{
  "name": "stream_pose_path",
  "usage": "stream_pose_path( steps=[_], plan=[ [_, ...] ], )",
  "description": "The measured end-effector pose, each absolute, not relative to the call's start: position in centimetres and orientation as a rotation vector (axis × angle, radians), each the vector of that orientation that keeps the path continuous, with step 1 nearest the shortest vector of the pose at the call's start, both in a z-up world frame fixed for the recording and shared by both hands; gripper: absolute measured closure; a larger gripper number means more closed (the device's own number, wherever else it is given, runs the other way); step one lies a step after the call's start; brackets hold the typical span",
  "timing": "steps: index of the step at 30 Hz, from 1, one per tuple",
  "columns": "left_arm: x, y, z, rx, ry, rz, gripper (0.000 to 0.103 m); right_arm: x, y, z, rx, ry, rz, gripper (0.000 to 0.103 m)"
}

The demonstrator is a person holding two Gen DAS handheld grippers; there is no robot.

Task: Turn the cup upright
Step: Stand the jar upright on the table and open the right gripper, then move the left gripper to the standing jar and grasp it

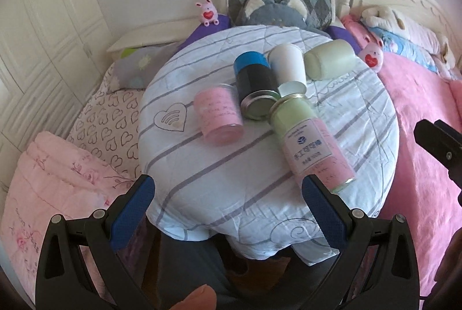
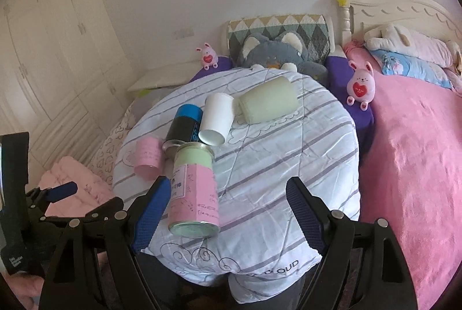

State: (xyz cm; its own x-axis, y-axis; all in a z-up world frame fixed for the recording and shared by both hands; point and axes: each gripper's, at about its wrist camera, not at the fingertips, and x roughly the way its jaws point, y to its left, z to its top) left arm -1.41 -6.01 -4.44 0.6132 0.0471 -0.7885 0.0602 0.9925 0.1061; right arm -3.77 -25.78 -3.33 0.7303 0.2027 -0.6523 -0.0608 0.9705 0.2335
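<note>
Several cups lie on their sides on a round table under a striped white cloth (image 1: 202, 183) (image 2: 288, 154): a small pink cup (image 1: 218, 116) (image 2: 147, 155), a black and blue cup (image 1: 254, 85) (image 2: 183, 125), a white cup (image 1: 288, 67) (image 2: 217, 118), a pale green cup (image 1: 329, 59) (image 2: 270, 100), and a tall green and pink jar (image 1: 310, 144) (image 2: 193, 191). My left gripper (image 1: 228, 197) is open and empty at the table's near edge, left of the jar's base. My right gripper (image 2: 225, 200) is open and empty, with its left finger beside the jar.
A bed with a pink blanket (image 2: 413, 165) fills the right side. A grey plush cat (image 2: 277, 53) and small pink bunny toys (image 2: 361, 85) sit behind the table. Pillows and a folded pink quilt (image 1: 57, 188) lie to the left. White wardrobes (image 2: 57, 50) stand at far left.
</note>
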Motion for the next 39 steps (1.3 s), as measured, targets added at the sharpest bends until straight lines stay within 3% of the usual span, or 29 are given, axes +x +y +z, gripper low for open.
stream_pose_path(
  steps=[22, 39],
  plan=[
    [-2.0, -10.6, -4.0, 0.099, 0.922, 0.049, 0.000, -3.9, -29.1, -2.6, 0.161, 0.701, 0.228, 0.020],
    [5.8, -14.0, -8.9, -0.050, 1.108, 0.070, 0.000, -0.3, -33.7, -4.9, 0.214, 0.749, 0.233, 0.020]
  ],
)
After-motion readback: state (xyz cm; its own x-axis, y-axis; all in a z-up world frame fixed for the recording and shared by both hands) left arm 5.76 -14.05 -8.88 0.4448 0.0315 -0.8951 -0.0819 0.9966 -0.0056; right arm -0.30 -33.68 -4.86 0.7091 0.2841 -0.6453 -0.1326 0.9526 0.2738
